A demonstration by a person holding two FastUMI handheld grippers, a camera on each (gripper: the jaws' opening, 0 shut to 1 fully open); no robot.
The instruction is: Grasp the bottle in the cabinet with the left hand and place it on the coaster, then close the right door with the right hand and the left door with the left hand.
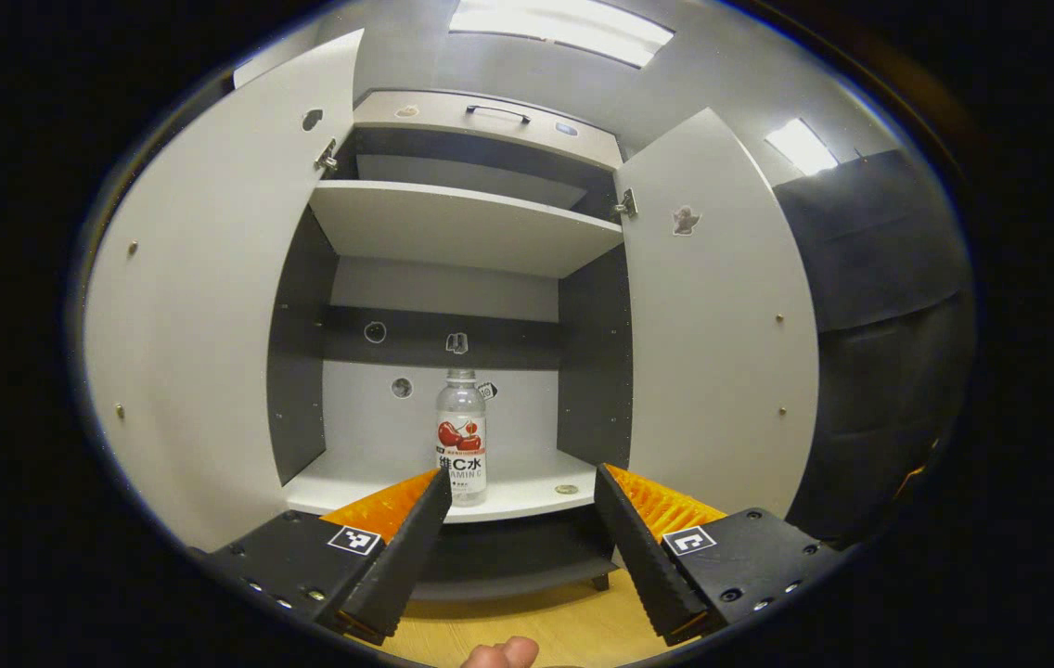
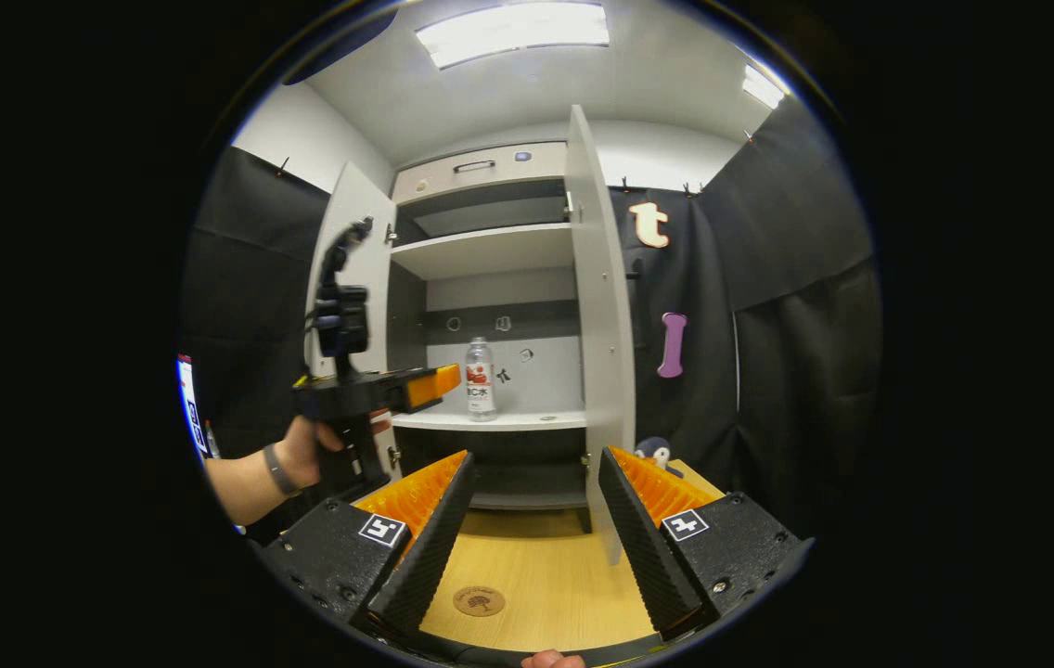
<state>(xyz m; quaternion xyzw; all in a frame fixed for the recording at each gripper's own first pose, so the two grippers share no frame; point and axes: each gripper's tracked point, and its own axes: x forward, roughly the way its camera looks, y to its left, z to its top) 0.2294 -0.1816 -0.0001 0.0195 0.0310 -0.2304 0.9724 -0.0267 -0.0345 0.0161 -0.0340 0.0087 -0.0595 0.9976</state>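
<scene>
Bottle (image 1: 461,436) upright on cabinet shelf (image 1: 527,492), centre frame, both doors open. Left gripper (image 1: 520,501) fingers wide, short of bottle (nothing held). Right gripper (image 2: 534,482) wide, above coaster (image 2: 479,600) at bottom centre.

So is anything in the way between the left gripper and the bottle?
No. In the right gripper view, only open air separates the left gripper from the bottle.

left tongs (image 1: 520,501) spread, level | right tongs (image 2: 534,492) spread (both empty)
</scene>
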